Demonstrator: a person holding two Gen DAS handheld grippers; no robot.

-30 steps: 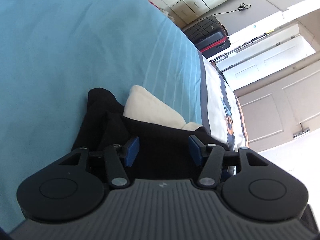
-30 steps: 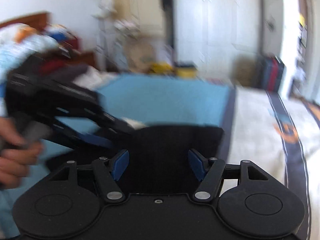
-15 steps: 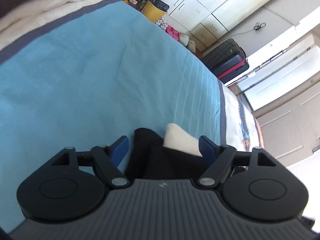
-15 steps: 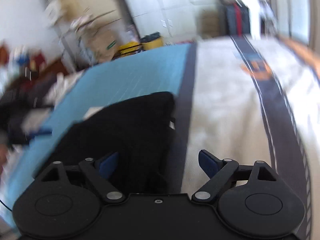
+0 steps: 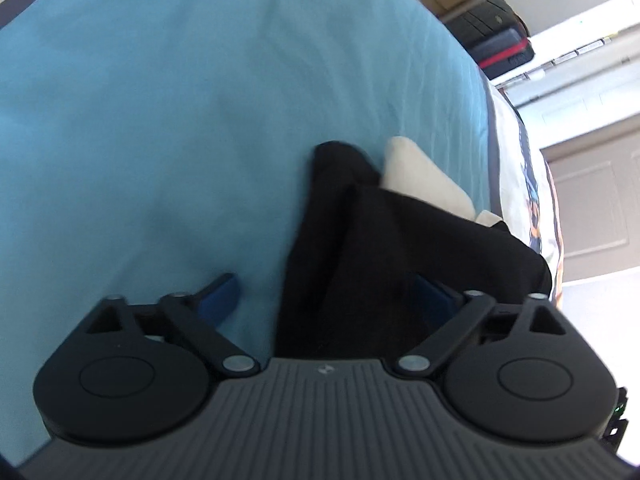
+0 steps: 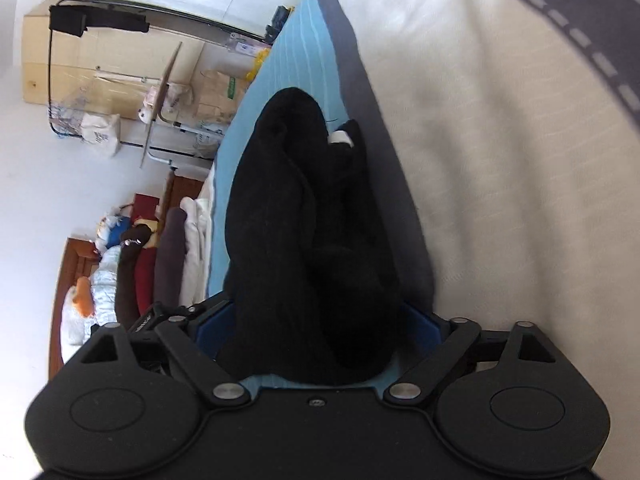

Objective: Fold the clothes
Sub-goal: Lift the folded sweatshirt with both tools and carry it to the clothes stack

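Note:
A folded black garment (image 5: 400, 240) lies on the blue bedspread (image 5: 160, 120), with a cream cloth (image 5: 420, 176) showing under its far edge. My left gripper (image 5: 324, 292) is open, its jaws wide apart, one fingertip (image 5: 220, 292) over the blue spread and the other over the garment's near edge. In the right wrist view the black garment (image 6: 304, 240) is bunched and sits between the wide-apart jaws of my right gripper (image 6: 316, 328), which is open around it. A small white label (image 6: 340, 138) shows on the cloth.
The bed's white part (image 6: 500, 160) with a grey stripe lies right of the garment. A black and red suitcase (image 5: 496, 36) and doors stand beyond the bed. Stacked bedding and soft toys (image 6: 120, 264), boxes and a rack (image 6: 120, 92) stand at the bed's far side.
Both grippers have swung to new angles over the bed. The right gripper has come down low around the garment, which now fills the gap between its jaws. The left gripper stays open.

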